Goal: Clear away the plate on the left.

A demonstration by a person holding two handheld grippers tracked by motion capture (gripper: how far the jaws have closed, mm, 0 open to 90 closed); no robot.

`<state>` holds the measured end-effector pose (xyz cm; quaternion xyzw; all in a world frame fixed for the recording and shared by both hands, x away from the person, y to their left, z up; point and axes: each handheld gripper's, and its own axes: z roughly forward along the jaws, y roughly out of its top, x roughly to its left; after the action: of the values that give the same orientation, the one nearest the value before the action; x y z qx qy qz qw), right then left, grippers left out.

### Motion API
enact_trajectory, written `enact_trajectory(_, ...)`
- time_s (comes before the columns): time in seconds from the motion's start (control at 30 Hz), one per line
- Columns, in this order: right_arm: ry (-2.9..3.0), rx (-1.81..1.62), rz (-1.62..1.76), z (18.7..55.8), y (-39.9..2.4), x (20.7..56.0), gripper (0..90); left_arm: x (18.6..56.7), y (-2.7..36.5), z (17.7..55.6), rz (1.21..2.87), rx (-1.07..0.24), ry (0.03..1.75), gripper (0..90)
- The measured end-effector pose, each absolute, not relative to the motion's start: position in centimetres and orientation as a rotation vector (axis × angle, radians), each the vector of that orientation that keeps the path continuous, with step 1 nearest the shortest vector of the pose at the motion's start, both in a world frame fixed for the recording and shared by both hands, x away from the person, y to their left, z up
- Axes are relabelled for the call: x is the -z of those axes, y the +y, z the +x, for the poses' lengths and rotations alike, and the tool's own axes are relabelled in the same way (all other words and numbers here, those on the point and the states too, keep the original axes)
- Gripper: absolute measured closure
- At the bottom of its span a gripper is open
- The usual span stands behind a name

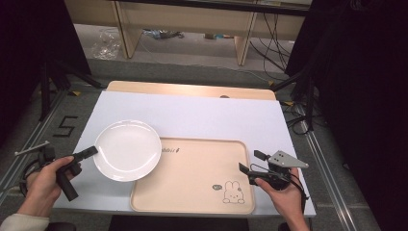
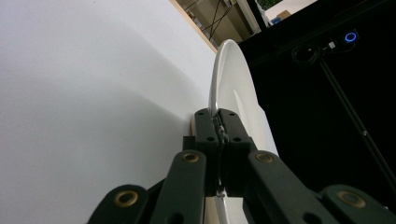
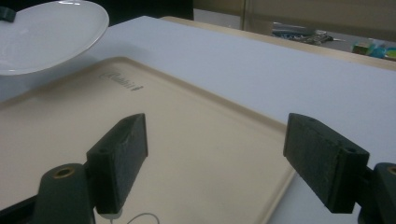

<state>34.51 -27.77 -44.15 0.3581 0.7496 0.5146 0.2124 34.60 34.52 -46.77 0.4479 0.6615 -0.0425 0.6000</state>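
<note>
Left hand-held gripper (image 1: 89, 152) clamps white plate's (image 1: 127, 150) rim.

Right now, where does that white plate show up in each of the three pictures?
High view: white plate, left of centre, its edge over the beige tray.
Left gripper view: edge-on, centre, clamped in the jaws.
Right gripper view: top left corner.
Shared landmark: the white tabletop.

A table (image 1: 192, 89) of light wood was covered by a big white sheet (image 1: 202, 118). A tan tray (image 1: 192, 175) with a small rabbit picture (image 1: 233, 192) was laid flat on the sheet, at the near edge. The table was stood on a grey floor (image 1: 192, 67).
</note>
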Motion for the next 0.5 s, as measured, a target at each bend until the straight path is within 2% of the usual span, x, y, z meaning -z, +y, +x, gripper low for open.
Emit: enact_trajectory(0.5, 2.084, -1.435, 1.007, 34.44, -27.74, 44.15, 22.7, 46.7, 33.84, 34.9, 1.035, 0.118, 1.53, 87.3)
